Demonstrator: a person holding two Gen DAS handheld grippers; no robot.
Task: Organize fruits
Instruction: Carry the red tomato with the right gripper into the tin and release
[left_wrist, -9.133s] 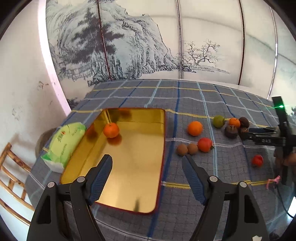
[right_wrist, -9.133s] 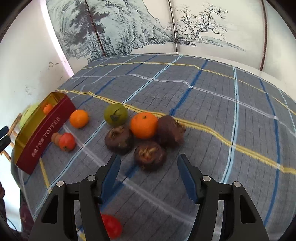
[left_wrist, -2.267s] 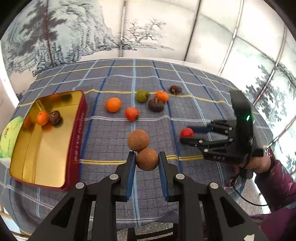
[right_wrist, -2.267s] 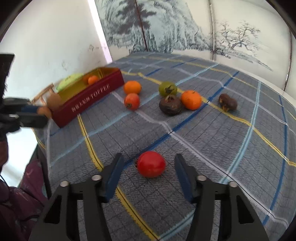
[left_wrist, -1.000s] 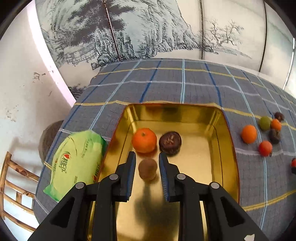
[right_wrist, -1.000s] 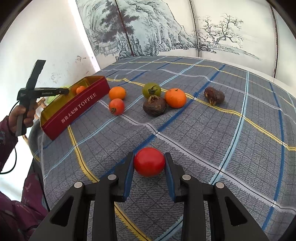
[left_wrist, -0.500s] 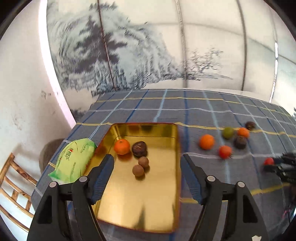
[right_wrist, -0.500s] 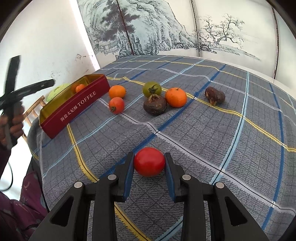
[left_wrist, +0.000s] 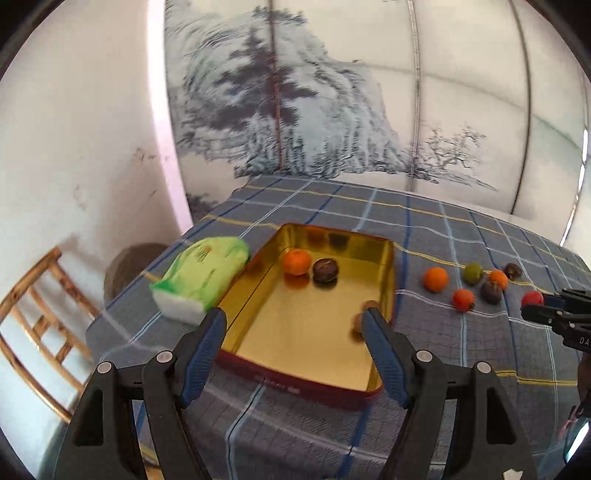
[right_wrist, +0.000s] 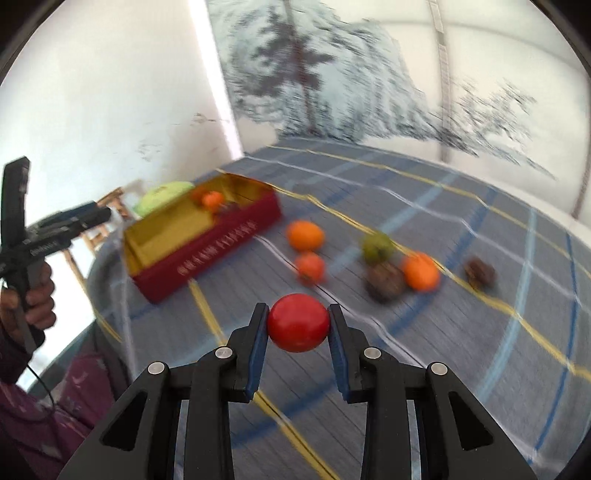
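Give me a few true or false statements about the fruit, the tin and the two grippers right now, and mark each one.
1. The right gripper is shut on a red fruit. True.
2. The left gripper holds a brown fruit. False: its jaws stand open with nothing between them.
3. An orange lies inside the gold tin. True.
4. The green packet lies inside the tin. False: it lies on the cloth beside the tin.
5. The green fruit is in the tin. False: it sits out on the cloth.
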